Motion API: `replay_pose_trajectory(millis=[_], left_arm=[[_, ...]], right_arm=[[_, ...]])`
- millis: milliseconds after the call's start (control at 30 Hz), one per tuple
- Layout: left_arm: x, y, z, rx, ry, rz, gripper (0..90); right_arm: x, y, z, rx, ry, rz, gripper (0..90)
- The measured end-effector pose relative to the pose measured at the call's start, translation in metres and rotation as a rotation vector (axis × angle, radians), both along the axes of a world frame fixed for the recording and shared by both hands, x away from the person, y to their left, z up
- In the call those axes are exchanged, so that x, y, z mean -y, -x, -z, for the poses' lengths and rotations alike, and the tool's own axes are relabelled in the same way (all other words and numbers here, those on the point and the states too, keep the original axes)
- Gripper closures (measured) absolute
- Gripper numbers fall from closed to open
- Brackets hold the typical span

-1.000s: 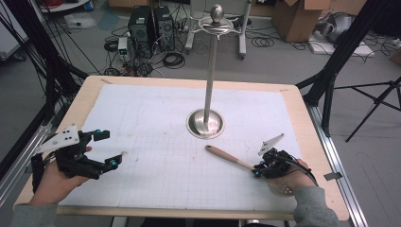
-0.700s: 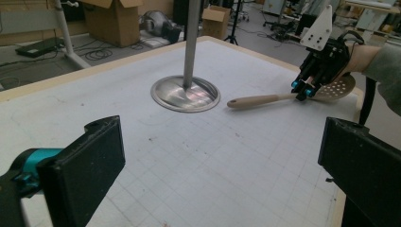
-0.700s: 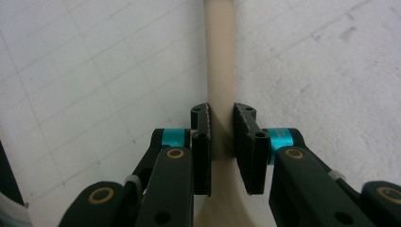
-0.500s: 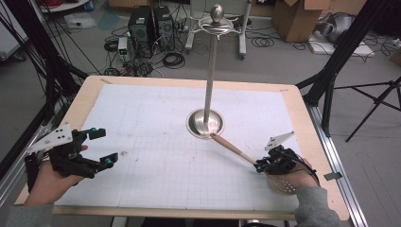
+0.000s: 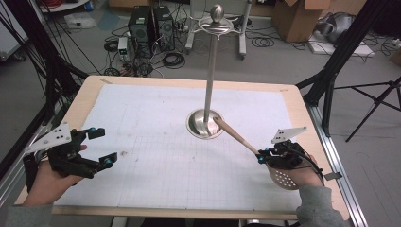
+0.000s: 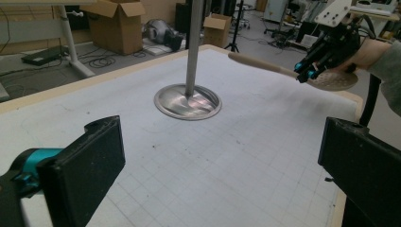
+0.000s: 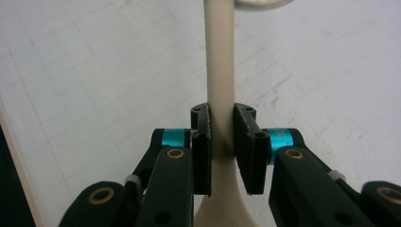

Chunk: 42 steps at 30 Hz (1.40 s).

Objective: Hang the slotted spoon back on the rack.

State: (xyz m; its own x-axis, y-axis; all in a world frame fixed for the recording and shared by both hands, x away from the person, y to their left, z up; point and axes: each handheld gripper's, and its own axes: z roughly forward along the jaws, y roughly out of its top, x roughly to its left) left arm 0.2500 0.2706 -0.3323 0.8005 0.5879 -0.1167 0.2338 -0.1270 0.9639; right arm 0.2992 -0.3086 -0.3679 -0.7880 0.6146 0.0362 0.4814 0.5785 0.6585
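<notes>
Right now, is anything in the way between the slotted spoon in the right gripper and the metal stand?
Nothing visible. The right gripper is shut on the slotted spoon, whose handle end already points at the stand; bare mat lies below.

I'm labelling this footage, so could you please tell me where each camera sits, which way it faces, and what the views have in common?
High view: above the person's side of the table, looking forward and down; both forearms, the left gripper and the right gripper show.
Left gripper view: rides the left gripper, looking across the table at the metal stand; its own open jaws show.
Right gripper view: rides the right gripper, looking along the slotted spoon; its jaws clamp the handle.
Shared: the high and left gripper views both show the stand, spoon and right gripper.
</notes>
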Motion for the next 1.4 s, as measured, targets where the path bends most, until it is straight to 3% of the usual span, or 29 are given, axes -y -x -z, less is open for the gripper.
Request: replay_pose_trajectory(millis=[267, 733, 933, 1167, 1400], left_arm=[[-0.002, 0.001, -0.003, 0.003, 0.013, 0.001, 1.7], [-0.001, 0.004, -0.007, 0.011, 0.033, 0.012, 1.8], [0.000, 0.004, -0.006, 0.006, 0.032, 0.012, 1.7], [0.001, 0.003, -0.005, 0.002, 0.029, 0.013, 1.8], [-0.001, 0.003, -0.004, -0.001, 0.029, 0.007, 1.8]], right_arm=[[0.002, 0.006, -0.017, 0.082, -0.055, 0.041, 77.8], [0.011, 0.007, -0.034, 0.114, -0.148, 0.023, 77.8], [0.018, 0.004, -0.049, 0.133, -0.183, 0.008, 77.8], [0.019, 0.000, -0.073, 0.162, -0.188, -0.012, 77.8], [0.021, -0.004, -0.086, 0.175, -0.217, -0.009, 77.8]])
